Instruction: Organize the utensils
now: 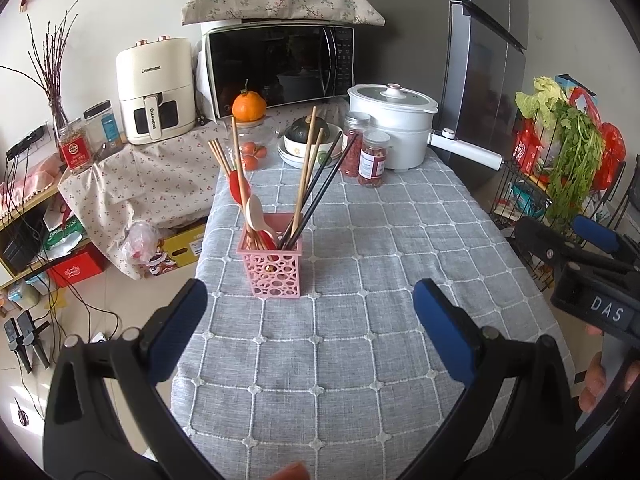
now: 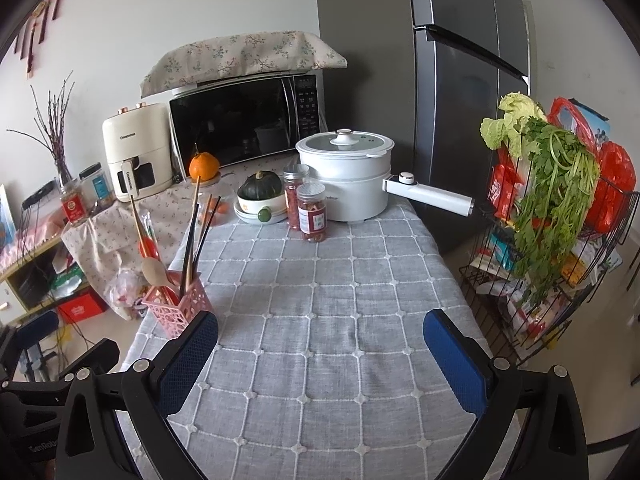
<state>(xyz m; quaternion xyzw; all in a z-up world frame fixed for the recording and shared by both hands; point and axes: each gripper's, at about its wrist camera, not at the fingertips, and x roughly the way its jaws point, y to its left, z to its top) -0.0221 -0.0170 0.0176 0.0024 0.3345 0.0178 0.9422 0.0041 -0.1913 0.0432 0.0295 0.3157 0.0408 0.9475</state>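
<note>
A pink perforated utensil holder [image 1: 273,271] stands on the grey checked tablecloth [image 1: 360,340], near the table's left edge. It holds wooden chopsticks [image 1: 306,168], black chopsticks [image 1: 326,184], a red spoon [image 1: 239,187] and a pale spoon [image 1: 255,212]. My left gripper [image 1: 310,326] hangs open just in front of the holder, nothing between its blue pads. In the right wrist view the holder [image 2: 180,310] sits at the left, beside the left pad of my right gripper [image 2: 320,356], which is open and empty over the cloth. The right gripper [image 1: 568,240] also shows at the left wrist view's right edge.
At the table's far end stand a white electric pot [image 2: 346,176], two jars [image 2: 310,210], stacked bowls with a green squash [image 2: 260,196] and an orange [image 2: 204,166]. A microwave [image 1: 280,68] and air fryer [image 1: 154,88] sit behind. A wire rack with greens [image 2: 548,208] stands right of the table.
</note>
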